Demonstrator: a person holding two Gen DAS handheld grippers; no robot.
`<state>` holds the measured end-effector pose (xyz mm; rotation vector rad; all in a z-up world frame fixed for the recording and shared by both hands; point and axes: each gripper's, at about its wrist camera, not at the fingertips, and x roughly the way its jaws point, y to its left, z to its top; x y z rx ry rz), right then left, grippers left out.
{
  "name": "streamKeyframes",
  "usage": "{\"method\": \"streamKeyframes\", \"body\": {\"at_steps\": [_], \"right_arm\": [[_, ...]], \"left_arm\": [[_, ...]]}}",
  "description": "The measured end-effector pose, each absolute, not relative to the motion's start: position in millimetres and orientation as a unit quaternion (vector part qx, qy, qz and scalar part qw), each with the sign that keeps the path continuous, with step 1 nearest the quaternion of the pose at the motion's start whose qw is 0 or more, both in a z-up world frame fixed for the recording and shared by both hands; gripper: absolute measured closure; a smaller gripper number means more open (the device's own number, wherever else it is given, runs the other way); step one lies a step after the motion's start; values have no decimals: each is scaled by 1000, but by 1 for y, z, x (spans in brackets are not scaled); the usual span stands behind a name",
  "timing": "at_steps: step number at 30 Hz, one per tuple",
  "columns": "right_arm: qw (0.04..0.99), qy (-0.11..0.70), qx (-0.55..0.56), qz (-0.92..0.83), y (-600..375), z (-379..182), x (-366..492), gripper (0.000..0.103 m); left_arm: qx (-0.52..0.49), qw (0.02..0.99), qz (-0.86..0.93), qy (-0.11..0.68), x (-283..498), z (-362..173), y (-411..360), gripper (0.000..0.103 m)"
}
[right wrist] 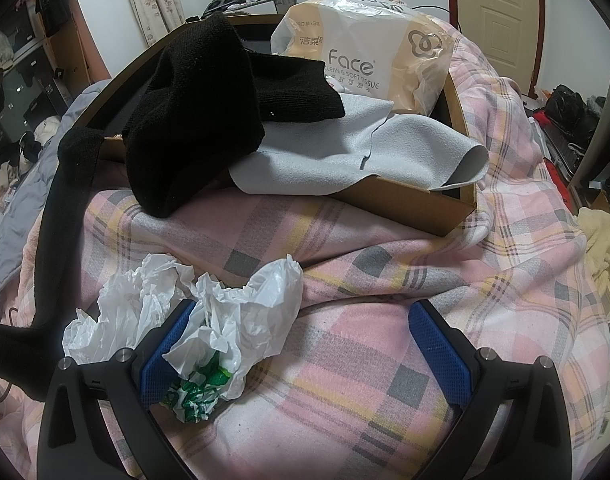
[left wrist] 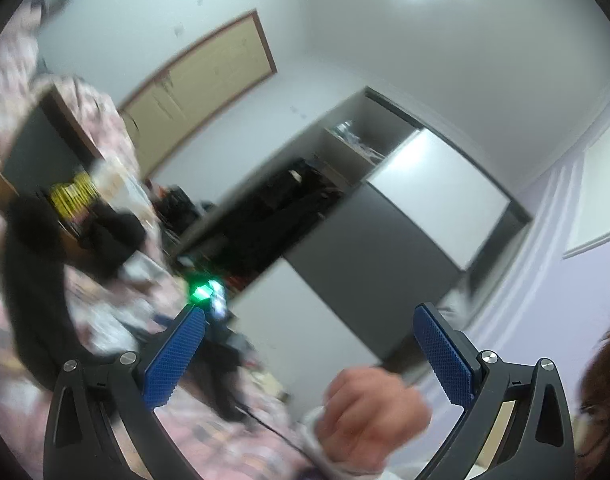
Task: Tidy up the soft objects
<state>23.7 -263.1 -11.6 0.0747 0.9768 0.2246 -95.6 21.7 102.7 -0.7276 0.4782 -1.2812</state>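
Crowding the right tool (right wrist: pixel 305 344): plastic bag (right wrist: pixel 209 320), cardboard box (right wrist: pixel 421 204).

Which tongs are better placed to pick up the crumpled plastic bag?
Right. The right tongs are open, low over the bed, their left finger touching the plastic bag. The left tongs point up at the wall.

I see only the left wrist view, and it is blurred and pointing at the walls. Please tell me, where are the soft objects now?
Observer: A crumpled white plastic bag lies on the plaid blanket, touching the open right gripper's left finger.
Operator: Is something already in the box?
Observer: Yes. The cardboard box holds a tissue pack, and a grey cloth drapes over its edge.
Operator: Any black item?
Observer: A black knit garment spills over the box's front.
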Motion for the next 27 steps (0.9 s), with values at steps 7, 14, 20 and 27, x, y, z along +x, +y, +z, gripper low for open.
{"method": "streamKeyframes", "body": {"at_steps": [7,14,20,27], "right_arm": [[876,468,36,108,-261,-12,24,0],[876,468,38,108,-262,-13,25,0],[874,476,13,99,-251,-14,29,1],[878,461,45,121,-264,-8,23,1]], "left_arm": [[-219,866,-426,143,-88,96,26,0],[-228,894,-345,171,-46,53,28,0],[-209,912,-299,186,-32,24,23,0],[-177,924,-295,168,-35,17,13,0]]}}
